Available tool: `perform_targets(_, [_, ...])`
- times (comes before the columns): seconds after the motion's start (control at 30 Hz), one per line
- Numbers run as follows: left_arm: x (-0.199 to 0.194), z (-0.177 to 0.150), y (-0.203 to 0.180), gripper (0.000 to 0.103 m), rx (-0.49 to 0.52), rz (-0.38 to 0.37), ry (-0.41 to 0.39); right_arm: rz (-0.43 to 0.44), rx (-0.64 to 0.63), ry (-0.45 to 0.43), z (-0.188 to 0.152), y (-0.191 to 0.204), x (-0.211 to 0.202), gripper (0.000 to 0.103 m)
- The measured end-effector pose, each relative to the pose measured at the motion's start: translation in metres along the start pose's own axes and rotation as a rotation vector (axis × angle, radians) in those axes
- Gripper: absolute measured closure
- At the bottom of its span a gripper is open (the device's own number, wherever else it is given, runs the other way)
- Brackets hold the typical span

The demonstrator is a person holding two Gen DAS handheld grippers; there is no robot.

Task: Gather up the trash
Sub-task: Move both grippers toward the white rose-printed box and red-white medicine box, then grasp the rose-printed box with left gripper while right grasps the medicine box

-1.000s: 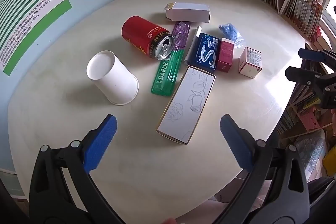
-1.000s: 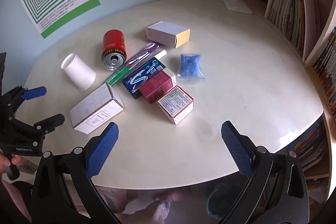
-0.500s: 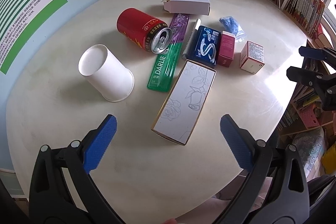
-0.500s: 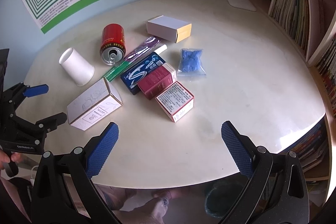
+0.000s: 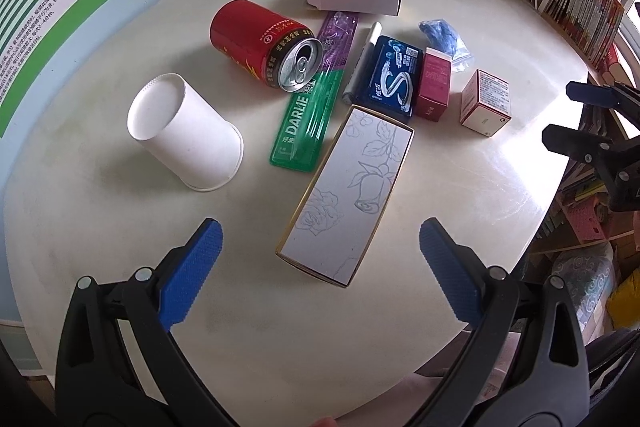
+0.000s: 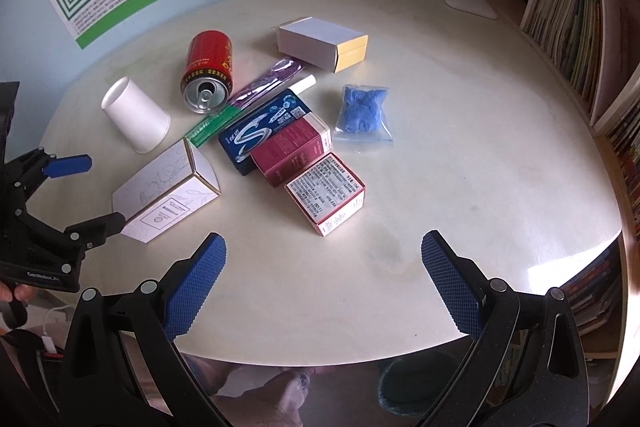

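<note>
The left gripper [image 5: 318, 247] and right gripper [image 6: 322, 259] are both hanging spread wide, holding nothing, above the near table [image 5: 100, 227] edge. Trash is lying mid-table: an upturned cup [image 5: 186, 139], a can [image 5: 264, 43] lying on its side with its tab open, and a rose box [image 5: 348, 195] just beyond the left gripper. Only the right view is showing the clear bag [image 6: 362, 113] of blue stuff plainly, and the rose box's printed end.

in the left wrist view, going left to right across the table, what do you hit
paper cup → red can → blue gum pack → maroon box → red-and-white box → right gripper
</note>
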State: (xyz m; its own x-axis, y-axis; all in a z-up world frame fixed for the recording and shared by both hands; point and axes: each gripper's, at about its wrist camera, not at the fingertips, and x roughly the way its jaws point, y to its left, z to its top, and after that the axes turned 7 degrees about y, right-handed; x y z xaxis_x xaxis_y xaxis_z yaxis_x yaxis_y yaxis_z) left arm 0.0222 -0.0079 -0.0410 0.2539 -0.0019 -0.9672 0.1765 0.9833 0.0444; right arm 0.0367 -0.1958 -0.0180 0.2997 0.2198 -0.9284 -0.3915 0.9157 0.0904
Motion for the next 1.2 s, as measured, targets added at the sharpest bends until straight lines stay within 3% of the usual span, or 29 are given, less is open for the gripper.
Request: perform_targets(1.2, [0.036, 0.016, 0.001, 0.007, 0.015, -0.003, 0.085, 0.025, -0.031, 0.084, 0.016, -0.012, 0.044, 0.006])
